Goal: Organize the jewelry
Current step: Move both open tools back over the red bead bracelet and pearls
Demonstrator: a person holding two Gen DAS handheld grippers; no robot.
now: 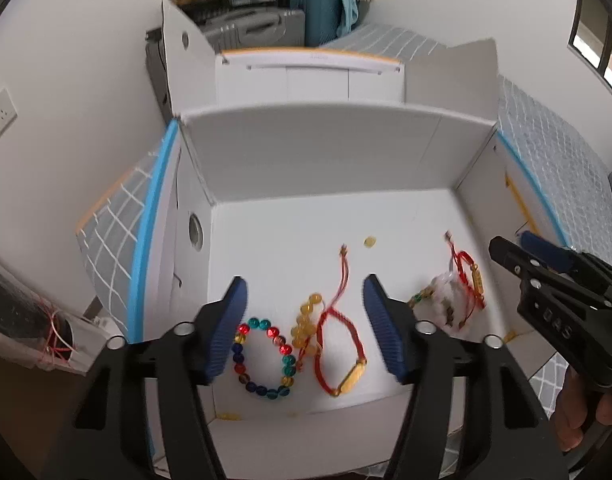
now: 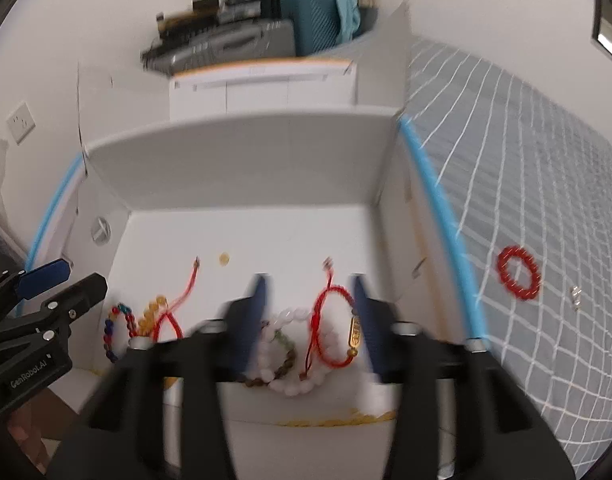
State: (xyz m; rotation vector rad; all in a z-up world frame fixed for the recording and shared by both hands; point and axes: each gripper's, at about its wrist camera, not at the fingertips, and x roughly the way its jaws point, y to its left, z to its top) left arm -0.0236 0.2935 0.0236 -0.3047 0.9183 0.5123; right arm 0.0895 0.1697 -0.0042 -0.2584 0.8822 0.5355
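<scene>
home bedroom | quilted bed cover [image 2: 526,168] | stacked suitcases [image 1: 318,12] | wall socket [image 1: 2,114]

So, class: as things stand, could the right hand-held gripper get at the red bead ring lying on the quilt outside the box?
Probably yes. The red bead ring lies alone on the quilt, beyond the box wall; the open right hand-held gripper must lift over that.

Black plastic claw [image 1: 306,320], ribbed blue pads [image 1: 234,320], silver screws, white lettering

bracelets [image 1: 302,348] in box [image 1: 326,160] | ring-shaped piece [image 2: 519,273], perhaps a bracelet, outside right
</scene>
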